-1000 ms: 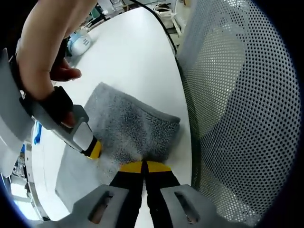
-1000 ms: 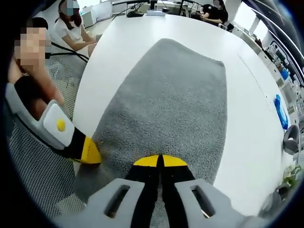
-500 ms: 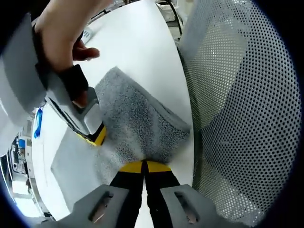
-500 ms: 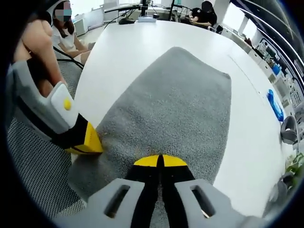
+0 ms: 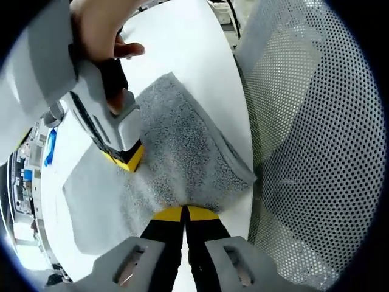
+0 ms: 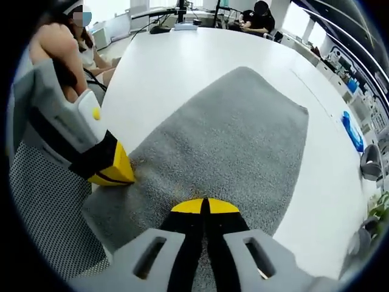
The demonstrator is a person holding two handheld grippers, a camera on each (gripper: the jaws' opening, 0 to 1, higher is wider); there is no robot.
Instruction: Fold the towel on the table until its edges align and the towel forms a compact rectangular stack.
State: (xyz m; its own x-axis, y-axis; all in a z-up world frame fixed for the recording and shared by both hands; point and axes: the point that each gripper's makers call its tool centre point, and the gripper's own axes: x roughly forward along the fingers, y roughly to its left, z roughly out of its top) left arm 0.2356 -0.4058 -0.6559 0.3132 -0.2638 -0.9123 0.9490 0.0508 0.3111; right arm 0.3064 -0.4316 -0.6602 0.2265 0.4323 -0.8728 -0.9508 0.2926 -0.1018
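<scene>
While the grey towel [image 6: 225, 140] was held at the bench [image 6: 176, 67] near edge, the left gripper [image 5: 184, 213] and right gripper [image 6: 204, 205] were each clamped on its hem; uneven lifting could misalign the edges.

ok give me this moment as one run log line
left tool: shut on towel edge | right tool: shut on towel edge | towel: spread on white table, near edge raised | fold: unfinished

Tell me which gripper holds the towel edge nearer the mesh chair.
The left gripper: it is shut on the grey towel beside the mesh chair. The right gripper clamps the edge farther along.
</scene>
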